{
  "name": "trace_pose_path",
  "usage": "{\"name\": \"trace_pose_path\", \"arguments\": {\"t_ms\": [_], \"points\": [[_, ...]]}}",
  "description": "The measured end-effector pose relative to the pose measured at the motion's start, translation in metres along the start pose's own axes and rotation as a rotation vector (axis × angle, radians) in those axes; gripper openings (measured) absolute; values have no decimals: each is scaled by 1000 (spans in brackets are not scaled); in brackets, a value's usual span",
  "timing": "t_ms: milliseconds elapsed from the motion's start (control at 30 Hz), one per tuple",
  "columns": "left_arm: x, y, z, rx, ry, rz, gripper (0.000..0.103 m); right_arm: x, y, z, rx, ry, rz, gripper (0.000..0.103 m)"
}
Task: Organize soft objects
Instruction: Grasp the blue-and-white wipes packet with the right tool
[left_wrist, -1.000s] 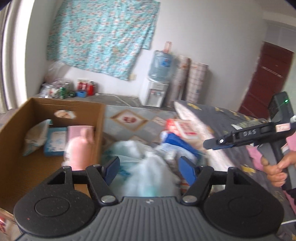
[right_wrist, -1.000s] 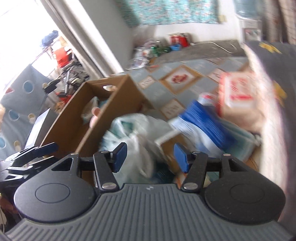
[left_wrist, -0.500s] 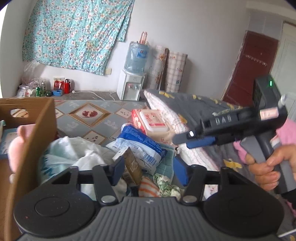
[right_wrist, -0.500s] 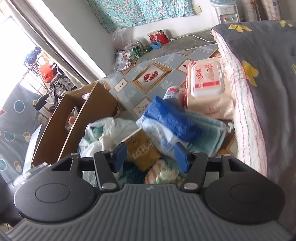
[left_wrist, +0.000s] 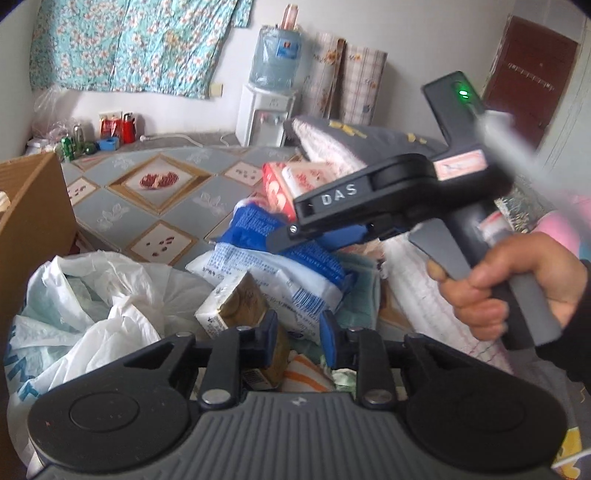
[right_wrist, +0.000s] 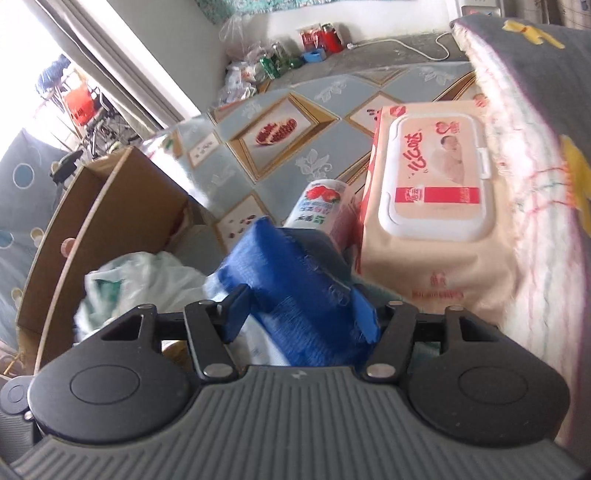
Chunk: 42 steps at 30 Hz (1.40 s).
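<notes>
Both grippers have dropped from the cardboard box (left_wrist: 33, 218) onto the pile of soft goods on the floor. The left gripper (left_wrist: 295, 334) has just closed from wide to narrow; its jaws now pinch the corner of a tan tissue pack (left_wrist: 236, 306), at 12 o'clock of the camera. The right gripper (right_wrist: 303, 312) has just opened a bit more; its jaws stand wide, straddling a blue soft pack (right_wrist: 295, 280), and I cannot tell if the pads press on it. The pink wet-wipes pack (right_wrist: 432, 206) lies at 1 o'clock of the right gripper, a white plastic bag (left_wrist: 99, 295) at 9 o'clock of the left. Judgement: next pickup has started; the box, at 10 o'clock, is the likely drop spot.
</notes>
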<state>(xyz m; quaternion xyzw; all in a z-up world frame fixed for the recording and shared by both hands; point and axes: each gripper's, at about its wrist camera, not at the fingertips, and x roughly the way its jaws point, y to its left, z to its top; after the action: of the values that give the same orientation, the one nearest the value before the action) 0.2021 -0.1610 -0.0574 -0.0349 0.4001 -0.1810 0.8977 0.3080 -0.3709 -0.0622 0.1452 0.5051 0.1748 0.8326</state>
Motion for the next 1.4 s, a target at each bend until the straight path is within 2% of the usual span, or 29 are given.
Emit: {"name": "trace_pose_path", "arguments": {"t_ms": [100,200,433,633,833,1100,1200,1400], "points": [[7,4,-2,-10,22,7,26,7,-2,2,1,12,26,61],[9,7,-3,-20,31,2,26,6,-2,-2,7,11,34,51],[8,3,-1,-28,25,-32,28,-24,-18,-23,146,-78,42,32],[11,-11,-1,-20,34,-88,45,-49,-40,-55,294,-139,36,29],[33,-31,0,15,97,-145,61,-48,-53,-69,357,-124,44,30],[70,-36,10,26,152,-71,71,-33,-70,-71,426,-91,91,35],[81,-36,12,21,179,-48,70,-28,-77,-74,470,-89,129,36],[83,-43,12,40,178,-23,69,-30,-75,-79,459,-111,130,33]]}}
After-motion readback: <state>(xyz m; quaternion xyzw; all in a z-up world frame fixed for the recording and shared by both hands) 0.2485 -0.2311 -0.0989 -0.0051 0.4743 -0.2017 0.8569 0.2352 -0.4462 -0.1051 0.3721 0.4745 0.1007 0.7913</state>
